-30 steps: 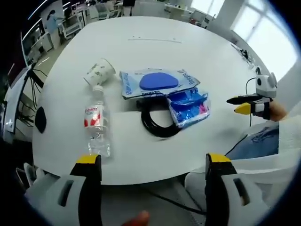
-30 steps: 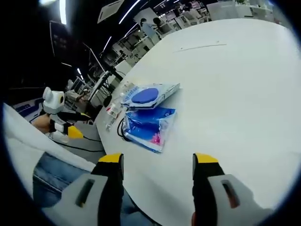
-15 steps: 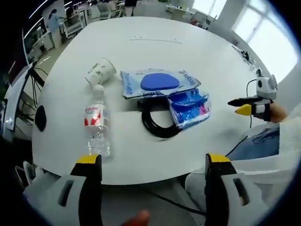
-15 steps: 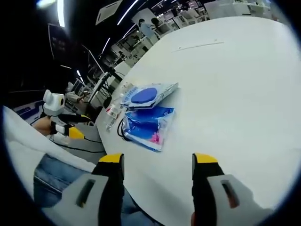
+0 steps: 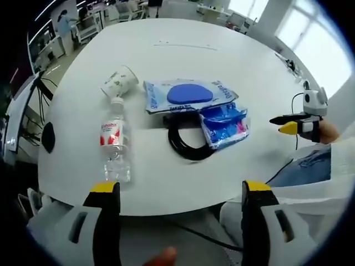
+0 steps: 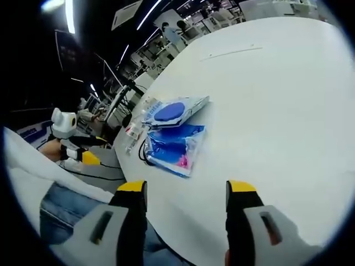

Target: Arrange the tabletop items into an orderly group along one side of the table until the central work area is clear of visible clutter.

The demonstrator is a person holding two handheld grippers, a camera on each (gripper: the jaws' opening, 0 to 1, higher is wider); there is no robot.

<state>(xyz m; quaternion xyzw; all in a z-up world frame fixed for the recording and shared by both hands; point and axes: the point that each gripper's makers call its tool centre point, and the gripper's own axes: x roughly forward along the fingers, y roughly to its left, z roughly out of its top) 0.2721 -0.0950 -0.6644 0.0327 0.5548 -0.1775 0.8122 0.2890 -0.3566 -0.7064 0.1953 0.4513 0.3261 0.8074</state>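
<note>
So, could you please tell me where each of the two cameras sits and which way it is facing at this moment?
Left gripper view: rides the left gripper, off the white table's near edge, looking across a water bottle, paper cup, black cable and two blue packets; jeans show.
Right gripper view: rides the right gripper, facing along the table from the side; jeans and sleeve show.
Shared: the packets, and each shows the other gripper.
</note>
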